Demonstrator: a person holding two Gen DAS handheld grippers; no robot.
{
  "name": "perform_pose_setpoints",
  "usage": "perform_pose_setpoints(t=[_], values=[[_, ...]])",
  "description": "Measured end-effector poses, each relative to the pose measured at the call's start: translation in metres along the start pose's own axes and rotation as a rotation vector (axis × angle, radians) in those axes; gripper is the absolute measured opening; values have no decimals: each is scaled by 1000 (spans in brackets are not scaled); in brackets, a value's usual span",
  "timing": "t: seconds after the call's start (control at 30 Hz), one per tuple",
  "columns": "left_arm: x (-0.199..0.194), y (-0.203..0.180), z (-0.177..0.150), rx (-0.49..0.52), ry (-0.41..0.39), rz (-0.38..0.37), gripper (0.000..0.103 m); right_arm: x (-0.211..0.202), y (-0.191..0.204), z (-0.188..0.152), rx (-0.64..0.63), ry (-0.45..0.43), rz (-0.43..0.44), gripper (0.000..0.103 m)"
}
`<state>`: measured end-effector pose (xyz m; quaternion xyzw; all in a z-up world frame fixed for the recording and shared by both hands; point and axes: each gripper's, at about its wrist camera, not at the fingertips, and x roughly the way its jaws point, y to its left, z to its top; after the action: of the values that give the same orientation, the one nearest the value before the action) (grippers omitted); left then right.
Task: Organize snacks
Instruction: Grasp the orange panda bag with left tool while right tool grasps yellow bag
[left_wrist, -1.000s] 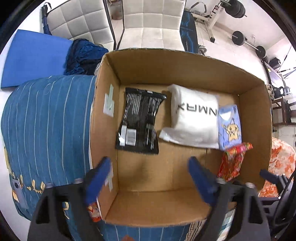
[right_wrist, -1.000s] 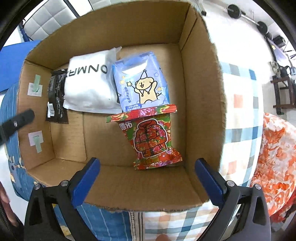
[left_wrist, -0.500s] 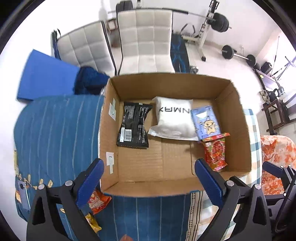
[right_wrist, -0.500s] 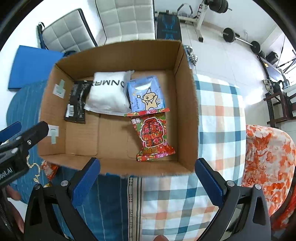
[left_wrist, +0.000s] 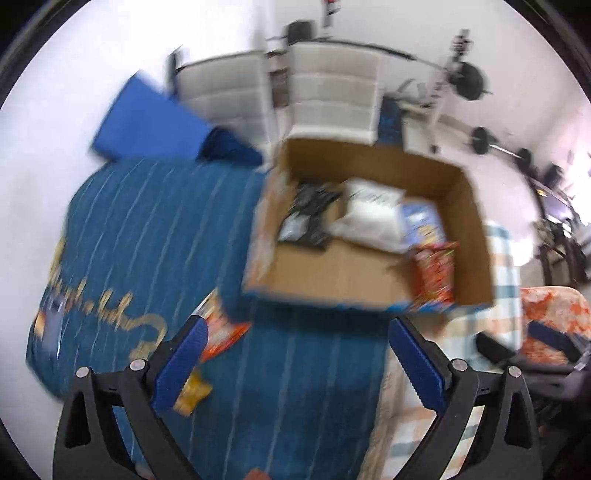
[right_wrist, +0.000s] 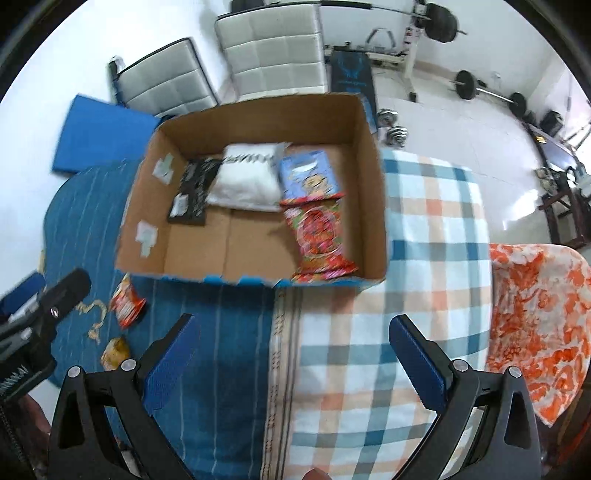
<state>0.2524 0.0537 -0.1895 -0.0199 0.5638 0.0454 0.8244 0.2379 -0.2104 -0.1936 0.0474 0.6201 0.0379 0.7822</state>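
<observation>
Room bkgd: home-gym corner, white walls, pale tiled floor.
Two white quilted chairs (right_wrist: 273, 51) at 12 o'clock, w/ dark frames. Blue mat (right_wrist: 99, 136) at 10, flat on floor. Weight bench (right_wrist: 351, 77) at 1, barbell rack w/ black plates (right_wrist: 439, 22) behind it; loaded barbell (right_wrist: 487, 92) at 2; small dumbbells (right_wrist: 393, 127) near centre-right. Dark wooden stand (right_wrist: 561, 206) at 3, bright glare patch on floor beside it. Foregrd: blue striped cloth (right_wrist: 236, 332) at 7, plaid cloth (right_wrist: 424, 236) at 4, orange floral cloth (right_wrist: 535, 314) far right. Left-wrist view blurred.
</observation>
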Motion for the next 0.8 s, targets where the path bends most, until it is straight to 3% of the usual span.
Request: perform_pose_setpoints(t=[0.2,0.3,0.5,0.67,0.8], values=[[34,102,-61,-191,165,88,101,29,50,-33,-91,93,69,103],[52,157,-89,-276,225,186,101,55,92,-53,-155,164,103,103],[92,232,-134,-339,325,340,101,123,191,-89,-176,357,195,103],[112,274,-157,-371,388,360,101,174,263,-106,-99,464,244,103],[126,292,-163,-365,416,365,101,211,295,-110,-25,511,216,102]])
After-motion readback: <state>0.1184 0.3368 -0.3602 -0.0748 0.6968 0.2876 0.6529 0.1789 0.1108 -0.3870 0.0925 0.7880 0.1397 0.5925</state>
